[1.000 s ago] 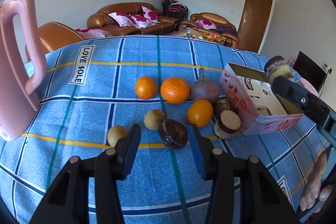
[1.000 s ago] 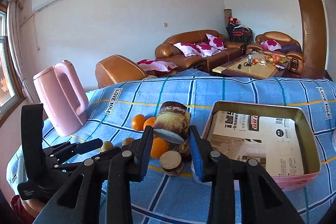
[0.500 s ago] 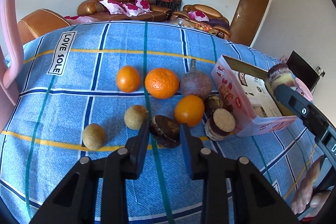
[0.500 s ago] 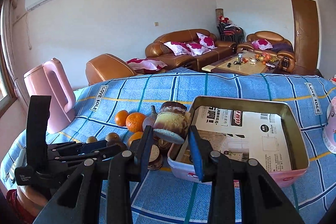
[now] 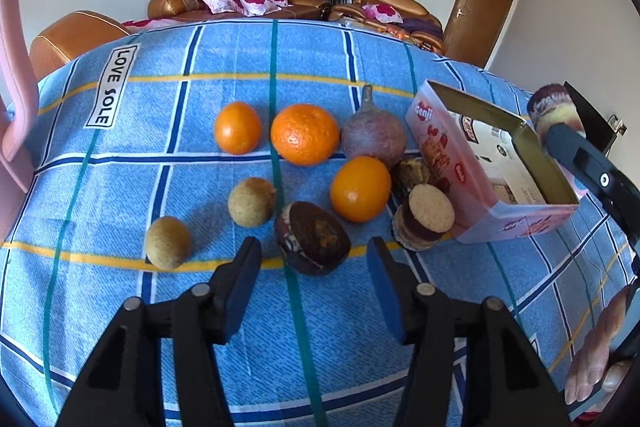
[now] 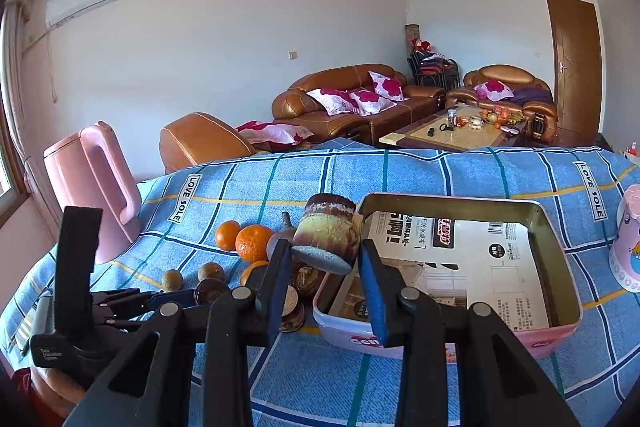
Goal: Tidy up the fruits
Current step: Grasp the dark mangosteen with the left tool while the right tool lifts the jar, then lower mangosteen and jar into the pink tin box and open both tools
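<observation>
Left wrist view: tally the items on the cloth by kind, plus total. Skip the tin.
Oranges: 3
Small tan round fruits: 2
Purplish fruit with a stem: 1
Brown cakes on the cloth: 3
Total: 9

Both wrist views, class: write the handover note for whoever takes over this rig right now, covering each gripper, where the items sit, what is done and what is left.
Right gripper: shut on a brown-and-yellow cake, held over the near-left corner of the pink tin.
Left gripper: open, jaws either side of the chocolate cake on the blue tablecloth, not gripping.
On the cloth: three oranges, a purple-brown fruit with a stem, two small tan fruits, two more cakes beside the tin.
Done: the tin shows only printed paper; nothing visibly placed.
Left: release the held cake, then sort the rest.
</observation>
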### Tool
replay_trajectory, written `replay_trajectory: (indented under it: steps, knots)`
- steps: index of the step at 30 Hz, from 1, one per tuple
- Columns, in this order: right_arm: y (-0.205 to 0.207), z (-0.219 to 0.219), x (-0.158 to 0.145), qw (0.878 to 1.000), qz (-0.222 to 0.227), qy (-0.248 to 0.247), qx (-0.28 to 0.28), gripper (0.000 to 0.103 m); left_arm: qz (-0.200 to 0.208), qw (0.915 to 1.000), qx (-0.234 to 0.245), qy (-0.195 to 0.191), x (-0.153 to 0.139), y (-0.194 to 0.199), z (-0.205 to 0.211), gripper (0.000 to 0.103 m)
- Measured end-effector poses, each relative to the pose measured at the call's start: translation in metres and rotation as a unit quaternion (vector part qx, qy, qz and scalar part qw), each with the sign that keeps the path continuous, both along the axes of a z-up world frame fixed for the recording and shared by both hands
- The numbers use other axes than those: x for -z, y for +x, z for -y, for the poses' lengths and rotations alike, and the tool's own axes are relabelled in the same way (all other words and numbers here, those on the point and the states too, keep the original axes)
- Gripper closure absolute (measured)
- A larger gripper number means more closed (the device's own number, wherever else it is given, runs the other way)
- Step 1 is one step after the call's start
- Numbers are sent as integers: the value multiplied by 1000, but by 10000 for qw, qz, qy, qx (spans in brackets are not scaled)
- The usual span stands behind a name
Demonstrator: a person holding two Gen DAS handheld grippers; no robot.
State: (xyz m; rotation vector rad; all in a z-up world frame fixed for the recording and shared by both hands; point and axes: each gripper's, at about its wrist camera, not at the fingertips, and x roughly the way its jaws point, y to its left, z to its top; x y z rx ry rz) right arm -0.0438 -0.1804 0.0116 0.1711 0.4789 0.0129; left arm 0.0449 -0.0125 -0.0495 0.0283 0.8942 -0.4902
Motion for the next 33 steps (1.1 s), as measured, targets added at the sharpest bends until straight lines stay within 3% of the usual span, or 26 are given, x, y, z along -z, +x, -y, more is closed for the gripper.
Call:
replay_trajectory:
  steps: [3,9,14,18,21,26,33]
  knots:
    - [-1,1,0,10000,9,12,12,67,-27,9999,-94,37,1,3,5,66]
    - [1,3,2,10000,-55,38,28,67,-1,9993,-225,-285,-5,4,-4,67]
    - [-3,6,-6,9998,135,-101,129,67,693,9956,-473,-422,-23,-16,-13,67]
    - [-10,22,-10,9986,266,-336,307,67,1054,9931,-239,-451,-39,-36,-2,67]
    - [-14,44,-7,9968,254,-589,478,67,1216,9917,-32,-421,-50,-45,20,66]
    - [-18,90,0,9959,65,-473,763,67,1265,9904,429,-357,-59,-50,74,66]
    - [-19,121,10,9965,-216,-427,682,67,1042,9916,734,-217,-53,-44,144,66]
